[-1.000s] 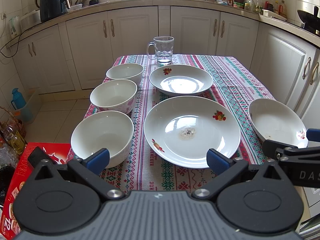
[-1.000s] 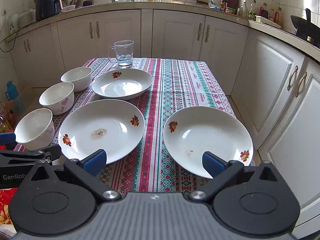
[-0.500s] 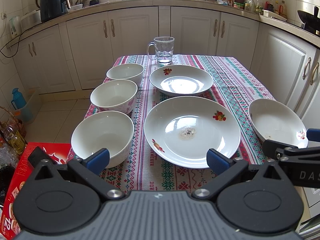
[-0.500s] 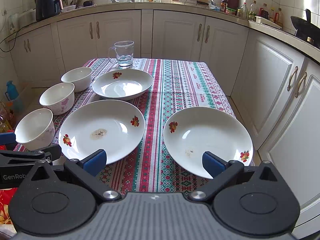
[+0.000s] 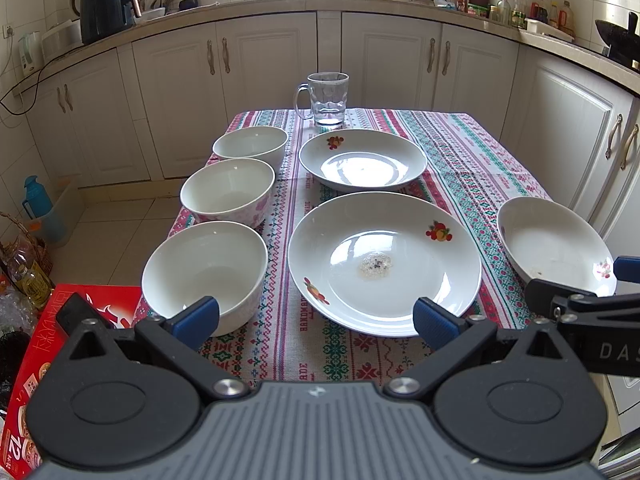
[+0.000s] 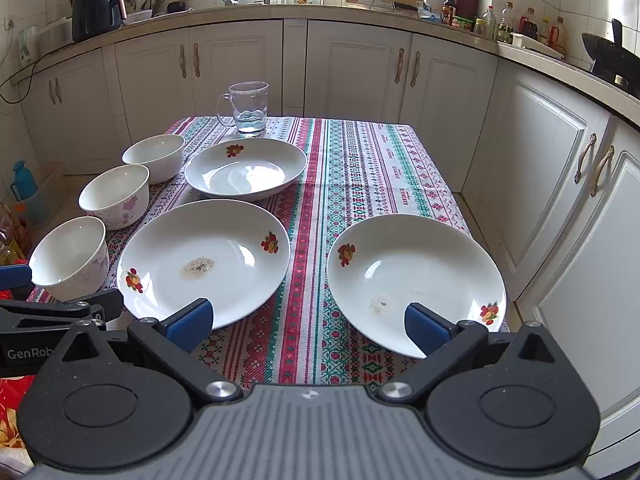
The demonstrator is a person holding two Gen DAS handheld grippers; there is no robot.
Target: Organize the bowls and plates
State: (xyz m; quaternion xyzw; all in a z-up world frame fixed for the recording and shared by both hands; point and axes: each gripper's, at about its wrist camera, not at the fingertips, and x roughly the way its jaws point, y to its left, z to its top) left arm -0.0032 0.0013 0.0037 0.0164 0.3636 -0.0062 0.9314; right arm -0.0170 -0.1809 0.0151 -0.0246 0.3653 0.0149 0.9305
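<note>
Three white bowls stand in a row down the table's left side: the near bowl [image 5: 204, 268], the middle bowl with pink flowers [image 5: 228, 190] and the far bowl [image 5: 250, 146]. Three white plates with fruit prints lie beside them: a large soiled plate [image 5: 384, 260] in the middle, a far plate [image 5: 362, 160], and a right plate [image 6: 416, 276]. My left gripper [image 5: 316, 318] hovers open at the near edge, before the near bowl and the large plate. My right gripper [image 6: 308, 322] is open too, between the large plate [image 6: 204, 256] and the right plate. Neither holds anything.
A glass mug [image 5: 326, 98] stands at the table's far end on the patterned cloth [image 6: 360, 168]. White cabinets [image 5: 392, 60] ring the table closely at back and right. A red box [image 5: 36, 344] and bottles sit on the floor at the left.
</note>
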